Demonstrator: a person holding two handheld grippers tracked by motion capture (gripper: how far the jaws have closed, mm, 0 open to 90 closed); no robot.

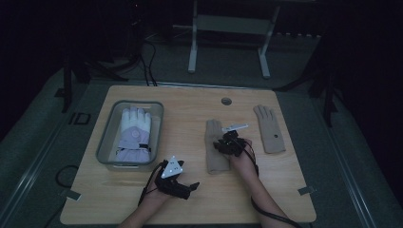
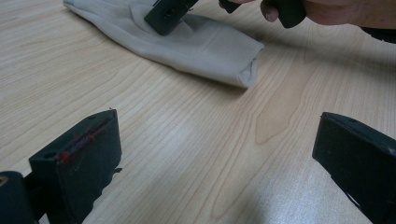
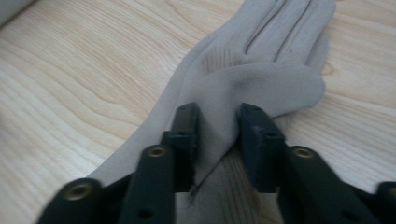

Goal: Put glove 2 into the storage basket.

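Glove (image 3: 261,79) of thin beige fabric lies flat near the middle of the table (image 1: 190,199), a fold of it standing between the jaws of your right gripper (image 3: 218,135); those jaws are parted a little, with a gap on one side of the fold, so nothing is pinched; soft, light and limp, it will likely sag and slide on the wood, so take a bunched fold near the cuff rather than a fingertip; your left gripper (image 2: 215,163) hovers over bare wood, jaws spread wide and empty; count two beige gloves, the second (image 1: 269,128) lying well apart at the right, one padded white glove (image 1: 135,130) inside one grey bin (image 1: 105,137), and two grippers.
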